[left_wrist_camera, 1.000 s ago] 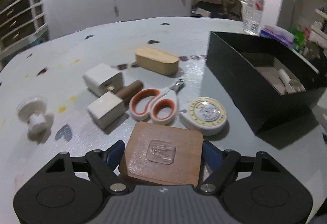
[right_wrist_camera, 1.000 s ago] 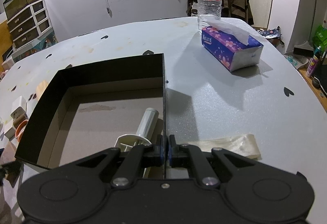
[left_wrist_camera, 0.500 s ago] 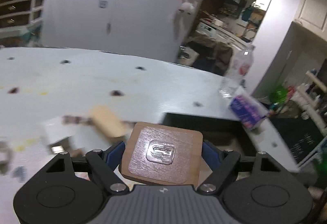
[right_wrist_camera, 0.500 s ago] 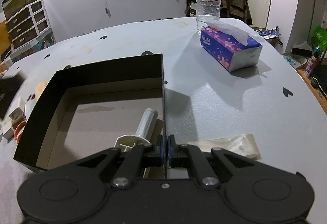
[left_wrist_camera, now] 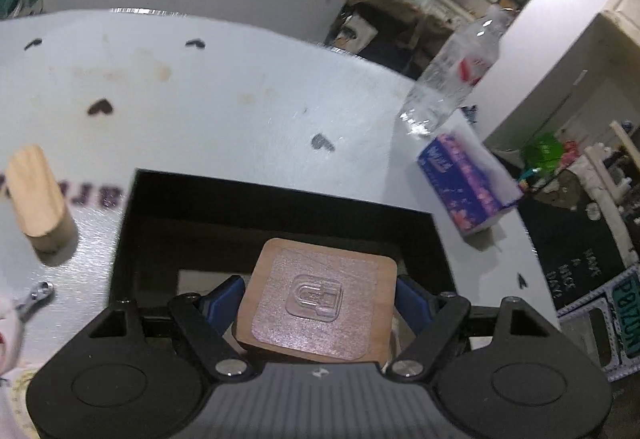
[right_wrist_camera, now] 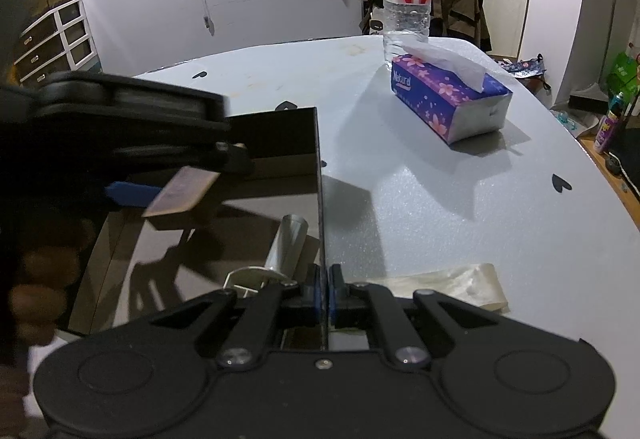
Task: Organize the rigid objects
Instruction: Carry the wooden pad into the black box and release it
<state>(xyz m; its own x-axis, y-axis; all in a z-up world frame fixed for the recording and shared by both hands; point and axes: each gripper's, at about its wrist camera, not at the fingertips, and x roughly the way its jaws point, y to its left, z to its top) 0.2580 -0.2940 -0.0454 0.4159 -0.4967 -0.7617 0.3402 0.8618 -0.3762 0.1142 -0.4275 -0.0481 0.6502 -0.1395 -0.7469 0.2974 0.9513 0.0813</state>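
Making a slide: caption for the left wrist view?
Left tongs carry a wooden square over the open black box.

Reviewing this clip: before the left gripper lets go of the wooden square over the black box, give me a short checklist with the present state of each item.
1. Left gripper clamped on the wooden square by two opposite edges: ok.
2. Wooden square above the black box opening, not the table: ok, both views show it inside the box outline.
3. Right gripper pinching the box's right wall to steady it: ok.
4. Landing spot clear: cannot tell; a white-and-clear cylinder lies by the right wall, and the floor beneath the square is in shadow.
5. Square level before release: not ok, it is tilted in the right wrist view.
6. Height above the box floor: cannot tell.
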